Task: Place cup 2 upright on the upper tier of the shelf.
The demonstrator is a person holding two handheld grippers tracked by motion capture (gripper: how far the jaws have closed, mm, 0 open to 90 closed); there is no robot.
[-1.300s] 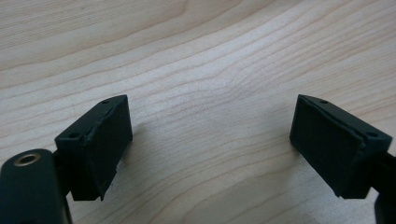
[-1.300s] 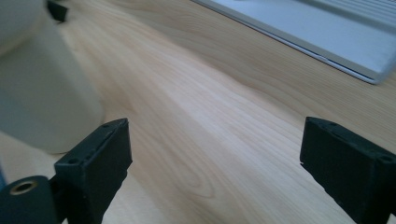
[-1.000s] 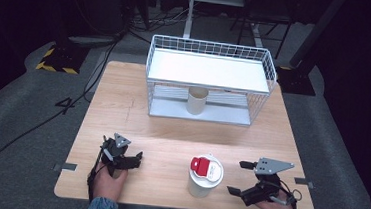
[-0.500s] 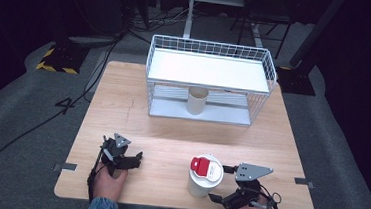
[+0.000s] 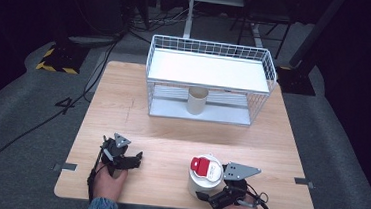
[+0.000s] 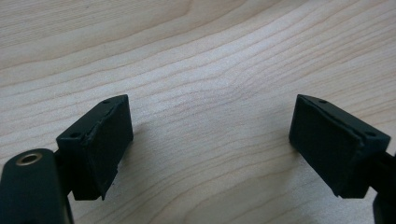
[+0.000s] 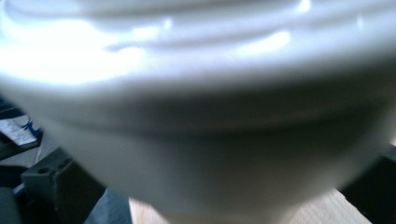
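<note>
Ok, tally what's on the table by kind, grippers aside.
White cup with red-and-white lid: 1
Beige paper cup, under the rack's shelf: 1
White wire rack: 1
Total: 3

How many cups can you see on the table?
2. A white cup with a red-and-white lid stands near the front edge by the right gripper. A plain tan cup stands inside the wire rack, under its shelf.

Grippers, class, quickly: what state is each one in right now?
Left gripper: open, empty, above the wooden table.
Right gripper: jaws either side of the white cup; clamped or not cannot be told.
</note>
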